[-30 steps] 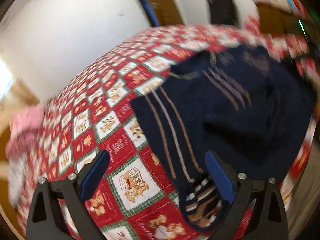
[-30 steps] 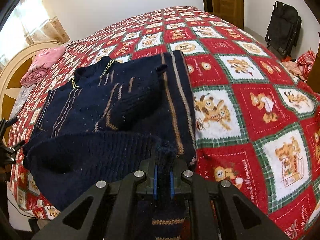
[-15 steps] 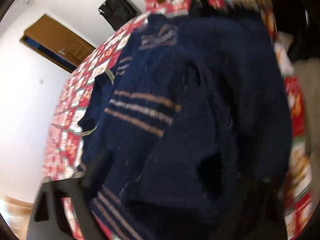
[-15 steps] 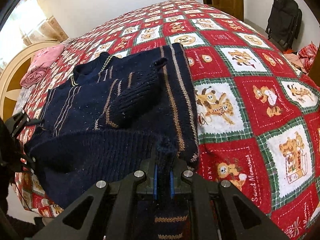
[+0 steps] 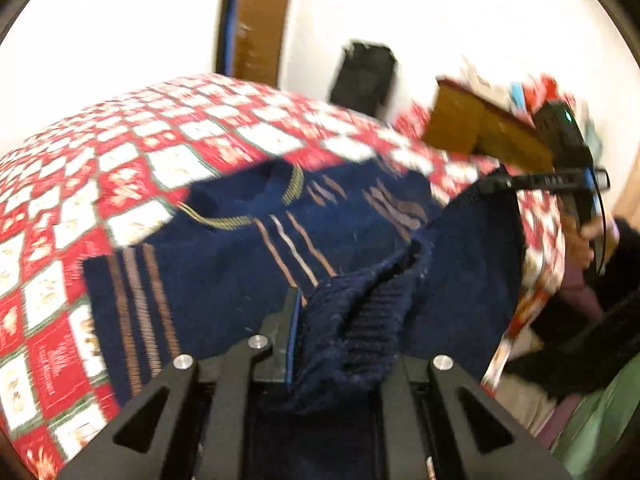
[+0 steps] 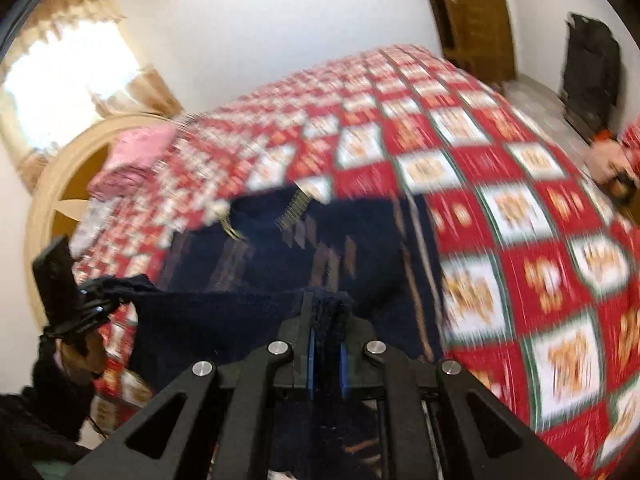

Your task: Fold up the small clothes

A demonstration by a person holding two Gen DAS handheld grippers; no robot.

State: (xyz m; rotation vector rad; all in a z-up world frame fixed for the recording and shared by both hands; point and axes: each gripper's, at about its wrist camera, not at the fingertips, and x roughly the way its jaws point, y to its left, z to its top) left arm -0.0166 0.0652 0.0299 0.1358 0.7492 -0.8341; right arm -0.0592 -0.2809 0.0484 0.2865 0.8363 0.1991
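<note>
A navy knit sweater (image 5: 248, 264) with tan stripes and a yellow-trimmed collar lies on the red patchwork bedspread (image 5: 120, 168). My left gripper (image 5: 340, 336) is shut on the sweater's ribbed bottom hem and lifts it. My right gripper (image 6: 326, 336) is shut on the same hem further along; the sweater (image 6: 340, 240) stretches between the two. The right gripper shows in the left wrist view (image 5: 500, 184), holding the hem at the right. The left gripper shows in the right wrist view (image 6: 96, 300) at the left.
The bedspread (image 6: 520, 208) covers the whole bed. Pink clothes (image 6: 132, 160) lie by the curved headboard (image 6: 52, 184). A black bag (image 5: 364, 76) stands by the wall near a wooden door (image 5: 256, 20). The bed's edge drops off at the right (image 5: 532, 300).
My left gripper, open a second ago, swung over the sweater and has shut on its bottom hem. Both grippers have lifted the hem and both views have tilted up.
</note>
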